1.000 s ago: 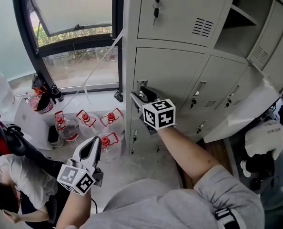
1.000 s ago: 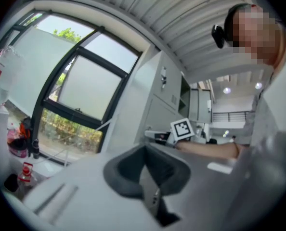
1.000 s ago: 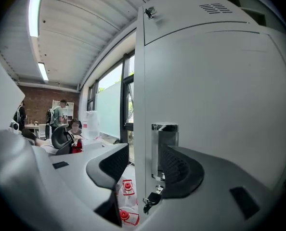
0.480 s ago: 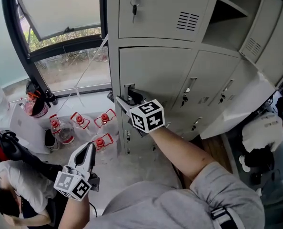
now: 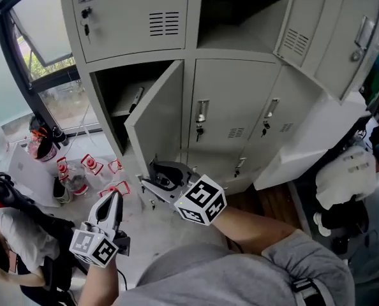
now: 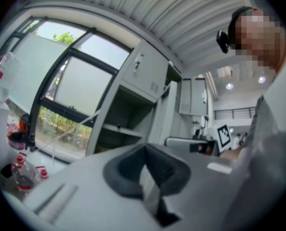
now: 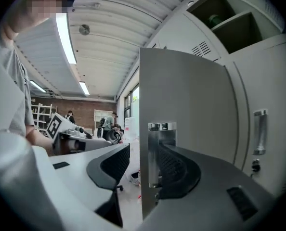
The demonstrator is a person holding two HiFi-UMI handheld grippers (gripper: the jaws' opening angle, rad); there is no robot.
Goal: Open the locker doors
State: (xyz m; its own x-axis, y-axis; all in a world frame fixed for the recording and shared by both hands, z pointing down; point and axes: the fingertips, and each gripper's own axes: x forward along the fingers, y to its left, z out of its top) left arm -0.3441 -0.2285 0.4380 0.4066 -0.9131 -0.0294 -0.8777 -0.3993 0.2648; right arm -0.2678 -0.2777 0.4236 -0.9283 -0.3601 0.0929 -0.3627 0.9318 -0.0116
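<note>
Swung outward since before, the locker door point(image 5: 157, 116) sits between the right tool's point(image 5: 150, 176) wide jaws, which have just been closing slightly. The left tool point(image 5: 115, 196) is pinched together, empty.

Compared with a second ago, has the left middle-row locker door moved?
Yes. The left middle-row door has swung outward on its right-hand hinge. It lay flush with the shut neighbouring door and now stands out from it, baring its compartment.
</note>
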